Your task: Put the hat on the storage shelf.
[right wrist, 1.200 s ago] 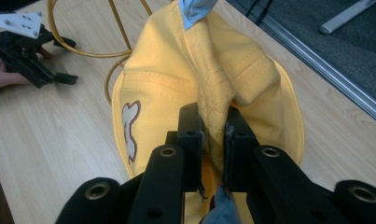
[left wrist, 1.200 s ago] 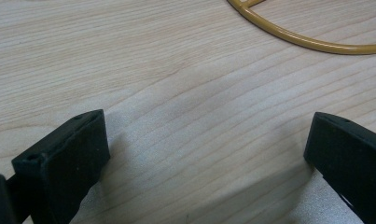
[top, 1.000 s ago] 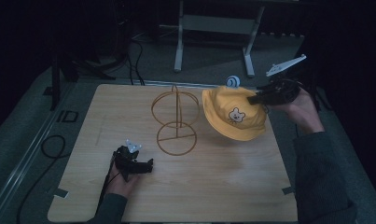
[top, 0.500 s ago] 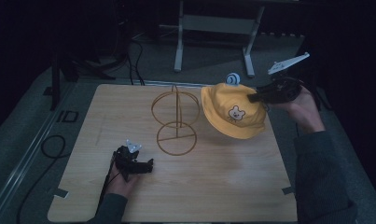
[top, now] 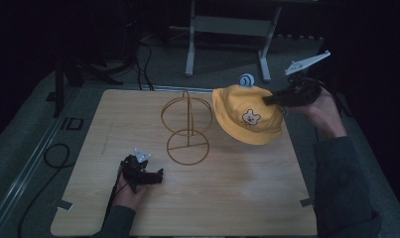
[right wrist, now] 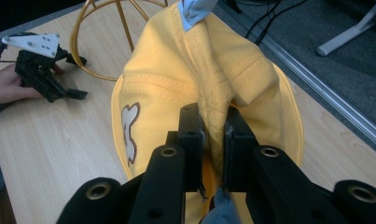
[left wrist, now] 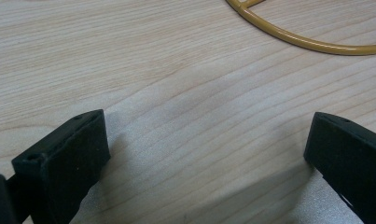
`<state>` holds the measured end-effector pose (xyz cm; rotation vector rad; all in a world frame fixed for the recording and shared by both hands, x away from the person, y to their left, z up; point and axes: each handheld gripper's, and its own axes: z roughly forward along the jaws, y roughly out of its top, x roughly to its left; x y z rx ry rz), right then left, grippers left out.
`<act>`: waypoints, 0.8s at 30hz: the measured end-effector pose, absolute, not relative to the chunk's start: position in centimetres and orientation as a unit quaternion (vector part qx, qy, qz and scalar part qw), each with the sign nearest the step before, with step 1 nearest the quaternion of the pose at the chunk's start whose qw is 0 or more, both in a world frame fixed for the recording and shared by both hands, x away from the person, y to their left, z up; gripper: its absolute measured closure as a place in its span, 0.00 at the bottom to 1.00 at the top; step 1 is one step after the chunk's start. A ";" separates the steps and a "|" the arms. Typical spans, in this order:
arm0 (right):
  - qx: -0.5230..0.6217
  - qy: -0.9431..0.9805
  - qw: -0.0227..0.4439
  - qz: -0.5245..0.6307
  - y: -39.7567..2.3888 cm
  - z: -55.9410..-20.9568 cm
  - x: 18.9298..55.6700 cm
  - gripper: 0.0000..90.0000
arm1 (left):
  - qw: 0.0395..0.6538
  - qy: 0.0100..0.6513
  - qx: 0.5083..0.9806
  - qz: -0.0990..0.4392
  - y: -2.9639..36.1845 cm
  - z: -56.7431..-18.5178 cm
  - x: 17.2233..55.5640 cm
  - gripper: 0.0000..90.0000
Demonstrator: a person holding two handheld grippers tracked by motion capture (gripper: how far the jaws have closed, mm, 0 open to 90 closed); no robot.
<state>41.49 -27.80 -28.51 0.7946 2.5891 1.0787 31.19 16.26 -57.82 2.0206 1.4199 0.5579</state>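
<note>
left tool [top: 155,176] low, jaws spread wide; right tool [top: 267,100] raised, jaws clamped together

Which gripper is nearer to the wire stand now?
Left. The left gripper rests open beside the wire stand base; the right gripper is farther, clamped on the yellow hat.

Hat carried up the frame
The right gripper [top: 268,99] has lifted the hat [top: 247,115] slightly toward the frame's upper right, its brim tilting more.
</note>
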 end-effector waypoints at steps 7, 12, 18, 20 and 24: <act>0.263 0.883 0.116 0.372 -27.2 -27.9 41.5 0.90 | 0.300 0.535 0.762 0.210 16.3 -57.8 31.2 0.00; 0.257 0.881 0.116 0.380 -26.8 -27.5 41.6 0.90 | 0.299 0.534 0.762 0.210 16.3 -57.8 31.2 0.00; 0.251 0.880 0.115 0.386 -26.2 -27.1 41.6 0.90 | 0.299 0.534 0.762 0.210 16.3 -57.8 31.2 0.00; 0.249 0.879 0.115 0.389 -26.0 -26.9 41.6 0.90 | 0.299 0.534 0.762 0.210 16.3 -57.8 31.2 0.00; 0.243 0.879 0.113 0.395 -25.3 -26.5 41.9 0.90 | 0.299 0.535 0.762 0.210 16.2 -57.8 31.2 0.00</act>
